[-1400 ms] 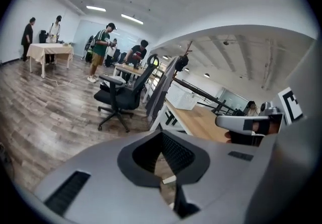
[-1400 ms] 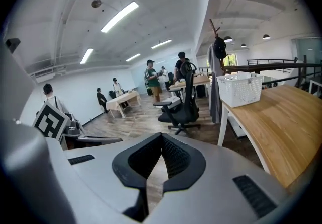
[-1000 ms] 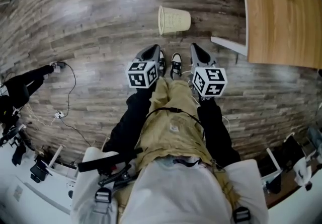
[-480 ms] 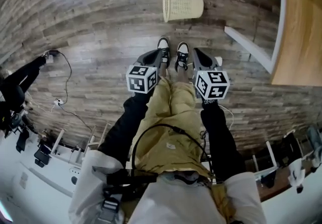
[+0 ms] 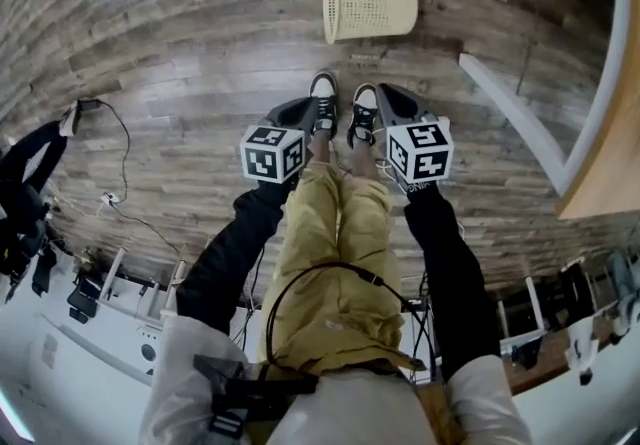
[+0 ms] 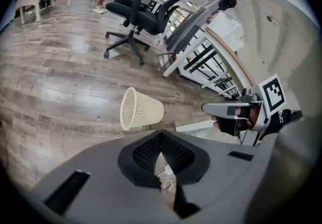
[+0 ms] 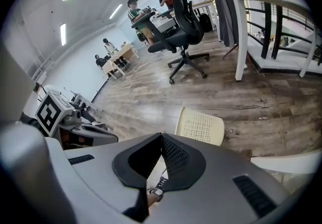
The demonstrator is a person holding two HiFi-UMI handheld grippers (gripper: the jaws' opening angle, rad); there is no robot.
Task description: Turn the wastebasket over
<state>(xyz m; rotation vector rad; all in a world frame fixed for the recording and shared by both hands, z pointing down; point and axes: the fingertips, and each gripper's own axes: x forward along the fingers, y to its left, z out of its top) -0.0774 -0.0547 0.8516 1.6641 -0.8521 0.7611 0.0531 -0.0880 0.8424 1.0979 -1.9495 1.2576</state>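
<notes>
A cream-coloured plastic mesh wastebasket point(image 5: 368, 1) lies on its side on the grey-brown wood-plank floor point(image 5: 180, 33), in the upper middle of the head view. Its open mouth faces the left of the frame and its narrower base points right. Nothing touches it, and it sits well apart from both tools.

The grey left gripper point(image 5: 303, 109) appears just left of centre in the head view and slants down toward the floor. In the left gripper view its black ribbed pads meet at the tips. The claw is closed and nothing is between the jaws. In that view the basket lies above and left of the jaws, with its rim turned toward the lower left.

The grey right gripper point(image 5: 388, 99) appears just right of centre and slants down the same way. In the right gripper view its pads also meet at the tips, so it is closed and empty. There the basket shows just above and right of the jaws.

Between the two grippers stand the person's black-and-white sneakers point(image 5: 322, 93), below the basket in the frame. A white-framed desk with a light wooden top point(image 5: 605, 178) fills the right edge. A black swivel office chair point(image 6: 136, 11) stands on the floor beyond the basket, in the upper part of the left gripper view.
</notes>
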